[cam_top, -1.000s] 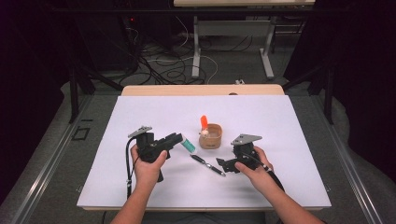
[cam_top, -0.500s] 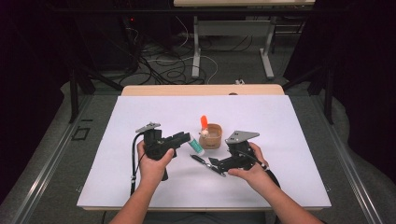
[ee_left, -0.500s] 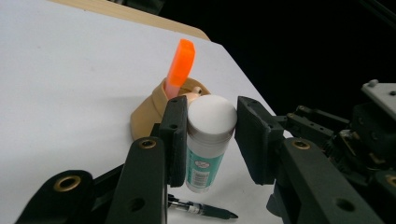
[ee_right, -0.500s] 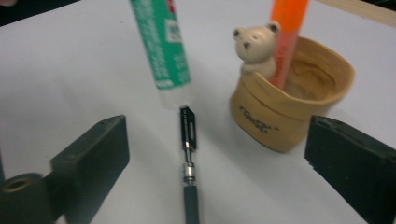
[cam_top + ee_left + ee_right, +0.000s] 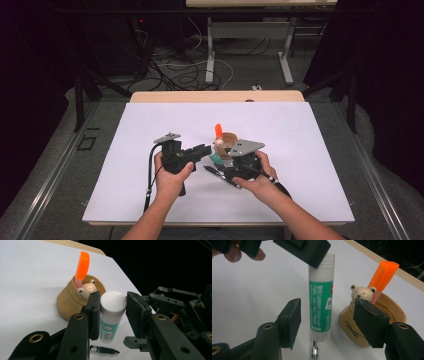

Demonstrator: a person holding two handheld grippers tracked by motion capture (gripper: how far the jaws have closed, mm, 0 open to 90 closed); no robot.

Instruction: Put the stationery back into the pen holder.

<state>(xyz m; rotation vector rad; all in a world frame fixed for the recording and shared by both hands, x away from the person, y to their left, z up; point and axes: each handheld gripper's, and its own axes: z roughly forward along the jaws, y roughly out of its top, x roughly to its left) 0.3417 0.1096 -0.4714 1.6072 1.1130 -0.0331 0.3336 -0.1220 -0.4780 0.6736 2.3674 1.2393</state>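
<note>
While the two hands are meeting over the middle of the white table [image 5: 150,200], the step in hand looks like a handover or a pulling apart of the glue stick [image 5: 321,296], which is hanging in the air just left of the tan pen holder [image 5: 67,302] near the table's centre. The left gripper [image 5: 206,148] is closing its pads on the white cap end of the glue stick, one pad touching the cap and the other just beside it, so whether the grip is firm I cannot tell. The right gripper [image 5: 332,322] is standing wide open, its jaws on either side of the stick's green body and apart from it, holding nothing. The next move, as I judge it, is calling for the right jaws to close squarely on the green body so that the cap can be drawn off or the stick passed across without tipping into the holder. The holder is carrying a small bear figure [image 5: 362,292] and an orange highlighter [image 5: 82,266] standing upright. A black pen [image 5: 216,172] is lying flat on the table under the grippers. Beyond the table's far wooden edge, cables [image 5: 180,75] are trailing over a grey floor between metal table legs [image 5: 286,55], and the room around is lying dark.
</note>
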